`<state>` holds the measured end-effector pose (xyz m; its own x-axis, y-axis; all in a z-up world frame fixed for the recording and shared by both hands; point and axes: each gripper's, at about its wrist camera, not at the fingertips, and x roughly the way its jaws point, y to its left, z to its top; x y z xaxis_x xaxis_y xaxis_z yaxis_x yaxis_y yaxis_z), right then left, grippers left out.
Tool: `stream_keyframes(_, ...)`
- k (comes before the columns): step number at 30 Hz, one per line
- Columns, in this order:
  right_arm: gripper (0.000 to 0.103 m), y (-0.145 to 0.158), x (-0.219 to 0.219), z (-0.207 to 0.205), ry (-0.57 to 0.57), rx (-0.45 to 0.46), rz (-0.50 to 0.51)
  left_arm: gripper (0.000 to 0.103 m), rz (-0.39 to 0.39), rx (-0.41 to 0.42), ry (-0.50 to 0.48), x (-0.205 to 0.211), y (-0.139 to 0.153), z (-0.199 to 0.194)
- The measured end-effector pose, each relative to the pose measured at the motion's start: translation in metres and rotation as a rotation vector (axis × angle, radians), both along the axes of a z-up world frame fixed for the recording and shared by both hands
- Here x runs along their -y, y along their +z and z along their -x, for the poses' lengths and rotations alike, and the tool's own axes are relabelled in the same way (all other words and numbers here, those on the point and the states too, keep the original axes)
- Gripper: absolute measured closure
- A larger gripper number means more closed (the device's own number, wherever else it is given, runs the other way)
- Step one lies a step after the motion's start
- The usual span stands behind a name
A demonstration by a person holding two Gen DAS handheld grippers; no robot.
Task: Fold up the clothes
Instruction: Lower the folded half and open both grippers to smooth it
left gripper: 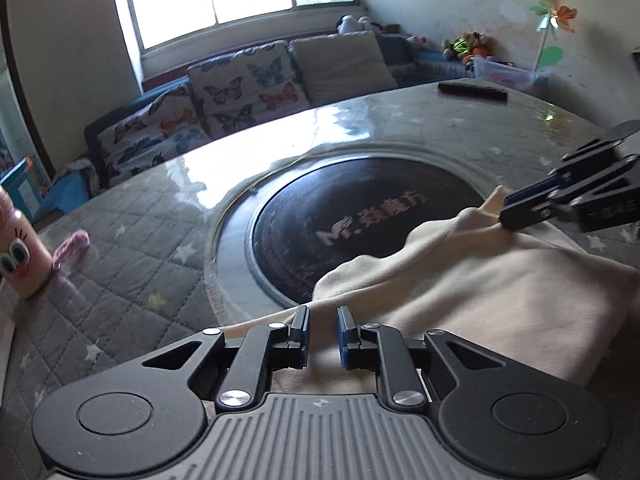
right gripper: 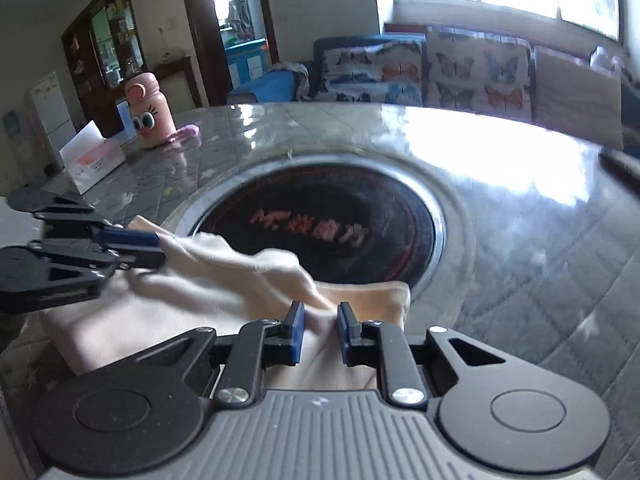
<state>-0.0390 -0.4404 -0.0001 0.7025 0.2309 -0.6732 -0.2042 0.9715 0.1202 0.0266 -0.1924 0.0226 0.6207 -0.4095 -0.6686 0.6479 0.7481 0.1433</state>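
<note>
Both pinch the cream garment (right gripper: pixel 192 300): left hand-held gripper (left gripper: pixel 323 334) and right hand-held gripper (right gripper: pixel 321 334), narrow on its edge to carry a fold.

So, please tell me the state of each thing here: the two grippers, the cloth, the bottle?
Left hand-held gripper: jaws a little apart, cream cloth between them.
Right hand-held gripper: jaws a little apart, cloth bunched between them.
Cream cloth: partly folded, wrinkled, far edge lifted over the black round plate.
Pink bottle: upright, cap on.
</note>
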Motion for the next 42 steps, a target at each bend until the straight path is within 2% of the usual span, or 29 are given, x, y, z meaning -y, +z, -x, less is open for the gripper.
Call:
stream_keyframes(6,0.086,0.004,-0.022,-0.016,0.079,0.006,-0.038,0.086,0.002,-0.01,0.016,-0.004,-0.003,-0.007)
stream_keyframes(13,0.087,-0.008,-0.033,-0.037,0.05,-0.024,-0.014,0.079,0.025,-0.009,0.052,-0.013,-0.001,-0.011)
stream_keyframes(17,0.085,0.004,-0.039,-0.024,0.091,0.012,0.005,0.079,0.054,0.016,0.034,-0.018,0.01,0.006)
stream_keyframes(24,0.085,0.014,-0.068,0.006,0.219,0.037,0.019,0.079,0.075,0.053,-0.067,-0.017,0.023,0.056)
stream_keyframes(29,0.084,0.015,-0.09,0.031,0.308,0.054,0.052,0.079,0.067,0.059,-0.104,-0.016,0.018,0.084)
stream_keyframes(32,0.084,0.006,-0.102,0.045,0.351,0.056,0.088,0.079,0.055,0.033,-0.084,-0.019,0.007,0.086)
stream_keyframes(36,0.083,0.001,-0.103,0.051,0.327,0.047,0.077,0.079,0.069,0.032,-0.05,-0.027,0.006,0.086)
stream_keyframes(38,0.077,0.007,-0.098,0.056,0.314,0.054,0.061,0.079,0.081,0.04,-0.034,-0.031,0.01,0.087)
stream_keyframes(42,0.077,0.008,-0.078,0.067,0.254,0.052,0.048,0.079,0.091,0.024,0.011,-0.041,0.005,0.084)
